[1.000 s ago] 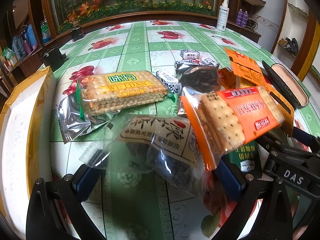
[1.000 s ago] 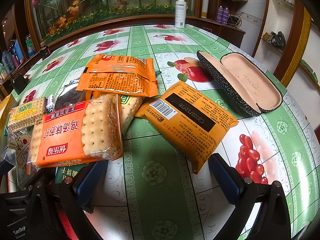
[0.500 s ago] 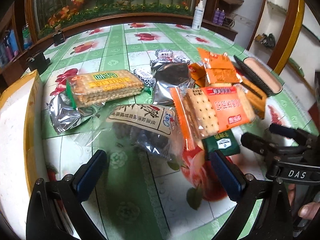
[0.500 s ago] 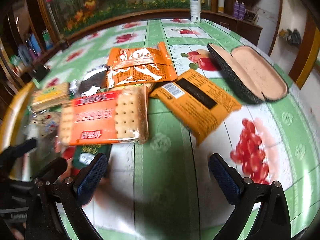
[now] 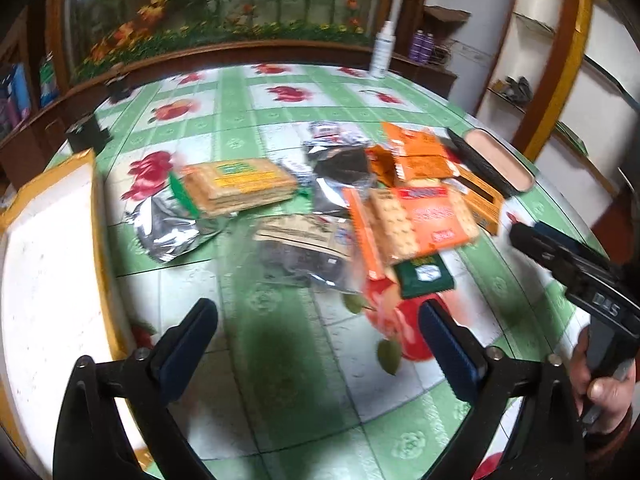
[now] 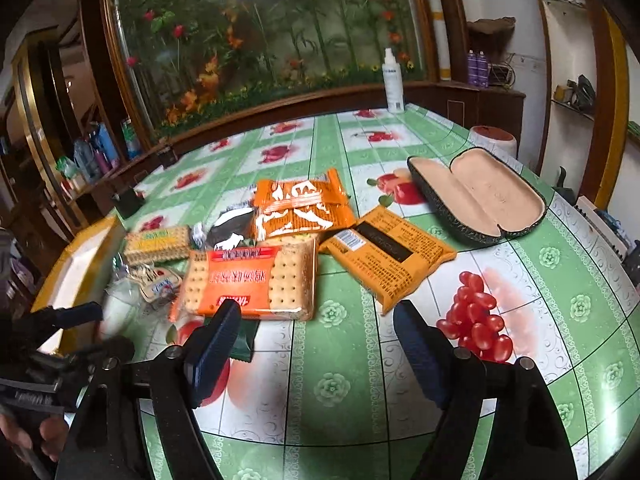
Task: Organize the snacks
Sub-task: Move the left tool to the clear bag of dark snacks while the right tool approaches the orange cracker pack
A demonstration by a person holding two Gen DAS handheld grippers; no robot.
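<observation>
Several snack packets lie in a heap mid-table: an orange cracker pack (image 5: 420,220) (image 6: 248,284), a yellow-green biscuit pack (image 5: 236,186) (image 6: 158,242), a clear packet of dark sweets (image 5: 304,248), a silver foil bag (image 5: 168,220), orange wrappers (image 6: 300,204), a yellow-orange packet (image 6: 388,256) and a small green packet (image 5: 424,276). My left gripper (image 5: 316,340) is open and empty, held back from the heap. My right gripper (image 6: 316,340) is open and empty, just in front of the cracker pack; it also shows in the left wrist view (image 5: 576,268).
A yellow-edged white box (image 5: 48,264) (image 6: 84,264) sits at the table's left edge. An open glasses case (image 6: 480,200) (image 5: 492,160) lies at the right. A white spray bottle (image 6: 394,84) stands at the far edge. The tablecloth (image 6: 400,380) is green with fruit prints.
Both grippers have drawn back and upward from the snack heap, so the packets look smaller and farther away. Both stay open and empty. The snacks have not moved.
</observation>
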